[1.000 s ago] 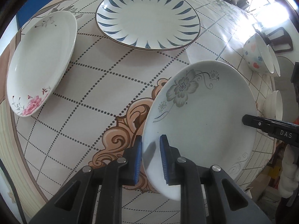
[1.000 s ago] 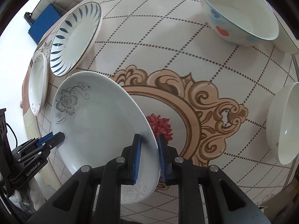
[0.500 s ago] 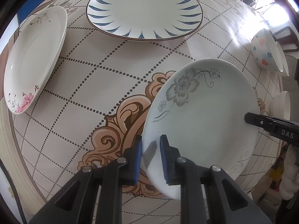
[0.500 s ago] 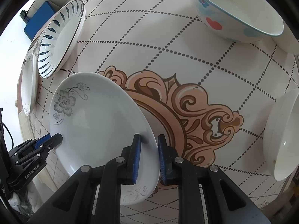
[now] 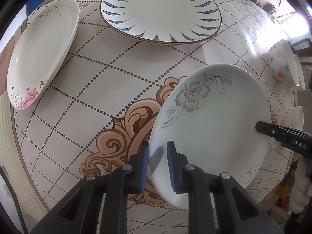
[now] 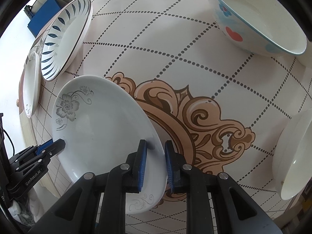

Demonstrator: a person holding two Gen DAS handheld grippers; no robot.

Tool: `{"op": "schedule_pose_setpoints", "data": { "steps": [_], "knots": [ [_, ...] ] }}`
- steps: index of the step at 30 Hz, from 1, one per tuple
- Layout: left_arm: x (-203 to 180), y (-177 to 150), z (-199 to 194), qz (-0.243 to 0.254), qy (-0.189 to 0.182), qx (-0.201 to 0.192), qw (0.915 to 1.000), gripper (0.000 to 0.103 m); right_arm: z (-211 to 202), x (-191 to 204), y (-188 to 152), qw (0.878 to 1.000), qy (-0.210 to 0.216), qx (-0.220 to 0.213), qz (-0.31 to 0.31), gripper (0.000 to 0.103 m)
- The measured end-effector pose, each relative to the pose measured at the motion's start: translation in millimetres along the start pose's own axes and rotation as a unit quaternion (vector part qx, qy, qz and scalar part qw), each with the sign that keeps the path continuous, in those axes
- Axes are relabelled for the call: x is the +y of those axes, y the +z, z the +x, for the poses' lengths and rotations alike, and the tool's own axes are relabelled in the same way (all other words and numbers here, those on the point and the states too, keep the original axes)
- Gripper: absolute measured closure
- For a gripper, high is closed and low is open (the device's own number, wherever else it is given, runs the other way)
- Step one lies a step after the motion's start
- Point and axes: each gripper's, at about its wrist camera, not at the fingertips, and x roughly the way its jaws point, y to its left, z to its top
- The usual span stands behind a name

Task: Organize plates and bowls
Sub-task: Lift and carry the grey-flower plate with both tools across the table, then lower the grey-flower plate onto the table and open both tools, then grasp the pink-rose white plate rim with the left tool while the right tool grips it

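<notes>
Patterned tablecloth (image 5: 109, 89) fills both views. Both grippers, left (image 5: 157, 164) and right (image 6: 154, 163), are clamped narrow on opposite rims of the grey-flower plate (image 5: 212, 120). Compared with a second ago the cloth looks closer, so the plate seems to be coming down. The blue-leaf plate (image 5: 161, 9) lies at twelve o'clock.

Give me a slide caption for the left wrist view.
Both grippers hold a grey-flowered plate by opposite rims above the patterned tabletop.
</notes>
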Motion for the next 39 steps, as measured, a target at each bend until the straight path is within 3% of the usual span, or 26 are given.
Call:
{"op": "schedule_pose_setpoints", "data": {
  "steps": [4,13,15,17,21,22,27,32,39],
  "knots": [
    [-3,2,-5,-0.005,0.013,-0.005,0.9999,0.087,0,5,2,1.0,-0.005,-0.003,-0.003,0.082],
    [7,4,-15,-0.022,0.004,-0.001,0.9998,0.086,0,12,11,1.0,-0.006,0.008,-0.021,0.081],
    [15,1,-22,-0.034,0.015,-0.006,0.9993,0.085,-1,14,11,1.0,-0.011,0.01,-0.024,0.075],
    [24,-4,-33,-0.043,0.037,-0.017,0.9982,0.084,-9,13,13,0.999,-0.024,-0.001,-0.027,0.053],
    [46,-13,-57,-0.075,0.055,-0.035,0.995,0.069,-30,23,10,0.997,-0.061,-0.028,-0.038,0.042],
    [52,-15,-63,-0.086,0.057,-0.04,0.9938,0.067,-36,28,8,0.996,-0.065,-0.038,-0.046,0.036],
    [91,-19,-92,-0.134,0.053,-0.072,0.9869,0.038,-71,82,4,0.986,-0.049,-0.107,-0.115,0.017],
    [128,-12,-119,-0.153,0.064,-0.108,0.9803,0.037,-89,161,13,0.975,0.016,-0.134,-0.176,0.013],
    [206,16,-135,-0.17,0.075,-0.122,0.975,0.037,-61,267,58,0.977,0.089,-0.066,-0.184,0.013]
  ]
}}
